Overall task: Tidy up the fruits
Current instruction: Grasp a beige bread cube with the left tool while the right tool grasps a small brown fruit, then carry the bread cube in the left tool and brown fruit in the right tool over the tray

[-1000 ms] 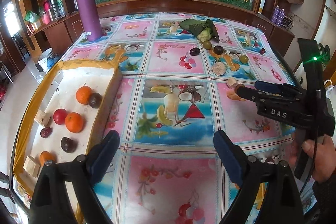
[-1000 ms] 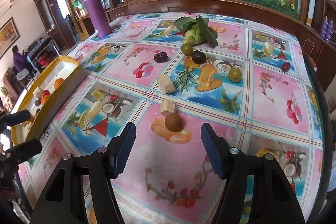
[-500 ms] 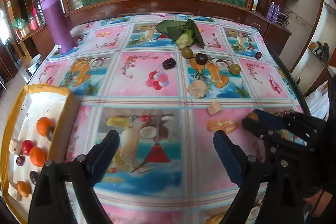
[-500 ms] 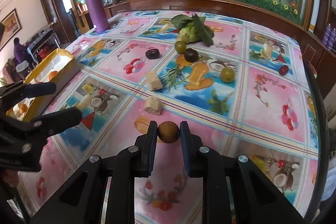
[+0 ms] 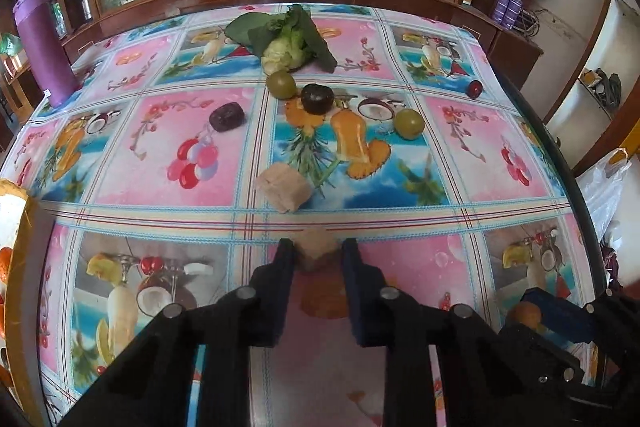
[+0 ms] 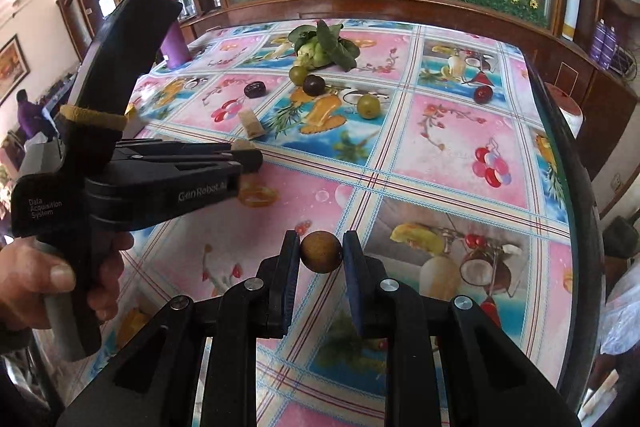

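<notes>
My left gripper is shut on a beige fruit chunk low over the table. My right gripper is shut on a round brown fruit and holds it above the table; it also shows in the left wrist view. The left gripper appears in the right wrist view, to the left. Another beige chunk, two green fruits, a dark round fruit, a dark purple fruit and a small red fruit lie on the table.
A leafy green bundle lies at the far middle. A purple tumbler stands at the far left. The yellow-rimmed tray with orange fruit shows at the left edge. The table edge curves along the right.
My left gripper swung right from the tray, moved forward and shut on the beige chunk. My right gripper closed on the brown fruit and lifted it off the table.
</notes>
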A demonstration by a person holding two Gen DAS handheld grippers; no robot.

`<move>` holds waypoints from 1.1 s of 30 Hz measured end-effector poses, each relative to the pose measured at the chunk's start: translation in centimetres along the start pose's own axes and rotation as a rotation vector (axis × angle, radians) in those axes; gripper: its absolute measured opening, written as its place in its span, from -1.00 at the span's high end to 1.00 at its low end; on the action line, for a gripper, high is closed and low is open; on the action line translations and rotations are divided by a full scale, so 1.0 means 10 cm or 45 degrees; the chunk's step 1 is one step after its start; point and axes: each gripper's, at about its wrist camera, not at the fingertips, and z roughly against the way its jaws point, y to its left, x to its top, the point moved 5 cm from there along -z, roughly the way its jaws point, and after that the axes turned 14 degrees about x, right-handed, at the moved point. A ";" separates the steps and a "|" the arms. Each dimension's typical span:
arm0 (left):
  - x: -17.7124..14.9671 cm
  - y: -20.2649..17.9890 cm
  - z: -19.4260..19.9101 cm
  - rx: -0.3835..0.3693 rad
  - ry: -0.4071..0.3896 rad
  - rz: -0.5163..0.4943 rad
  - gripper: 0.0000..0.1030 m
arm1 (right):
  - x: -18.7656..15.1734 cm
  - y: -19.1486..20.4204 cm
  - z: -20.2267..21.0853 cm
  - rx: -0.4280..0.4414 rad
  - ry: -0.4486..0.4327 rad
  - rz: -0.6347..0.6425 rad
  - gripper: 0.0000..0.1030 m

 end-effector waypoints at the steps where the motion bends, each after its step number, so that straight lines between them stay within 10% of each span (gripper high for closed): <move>1: -0.02 0.02 0.02 -0.011 -0.004 0.002 0.47 | -0.01 0.01 0.02 -0.004 -0.003 0.002 0.58; 7: -0.25 0.28 0.36 -0.109 -0.033 0.039 0.47 | -0.07 0.10 0.11 -0.014 -0.022 0.021 0.58; 33: -1.26 1.84 1.35 0.002 -0.115 0.226 0.47 | -0.28 1.59 0.03 0.055 0.004 0.208 0.58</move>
